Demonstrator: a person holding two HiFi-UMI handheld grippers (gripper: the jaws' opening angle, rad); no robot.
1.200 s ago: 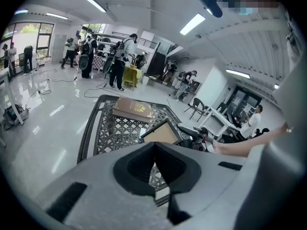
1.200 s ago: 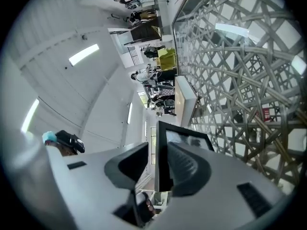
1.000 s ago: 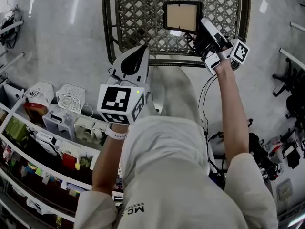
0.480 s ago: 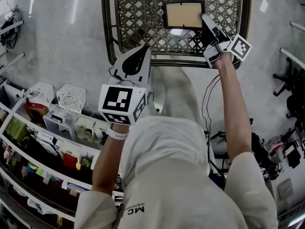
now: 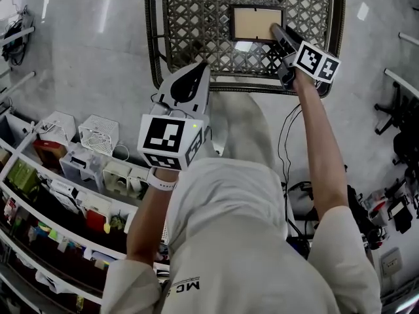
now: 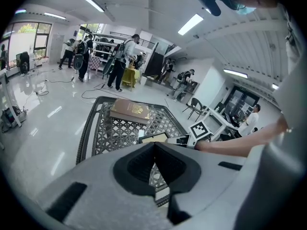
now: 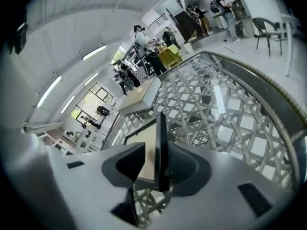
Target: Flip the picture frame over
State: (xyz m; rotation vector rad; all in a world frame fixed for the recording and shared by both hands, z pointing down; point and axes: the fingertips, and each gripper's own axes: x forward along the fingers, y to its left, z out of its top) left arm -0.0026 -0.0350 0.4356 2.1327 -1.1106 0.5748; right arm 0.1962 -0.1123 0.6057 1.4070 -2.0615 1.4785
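the black-rimmed picture frame with a tan face [image 5: 255, 23] is now lower than a second ago and seems to lie flat, or nearly flat, on the dark lattice metal tabletop [image 5: 196, 18], tan side up. the right gripper [image 5: 275, 30] has come down with it and its jaws are opening: the frame's right edge is between them, but one pad already stands apart from it. i judge the flip nearly done, with only the release left. the left gripper [image 5: 201, 67] hangs closed and empty at the tabletop's near edge.

Woven dark lattice tabletop [image 5: 196, 44] gleaming under a glossy clear top, picture frame [image 5: 256, 22] matt black round a tan paper-like panel, floor [image 5: 85, 44] polished and shiny, left hand-held gripper [image 6: 154, 146] matt grey plastic, smooth all over
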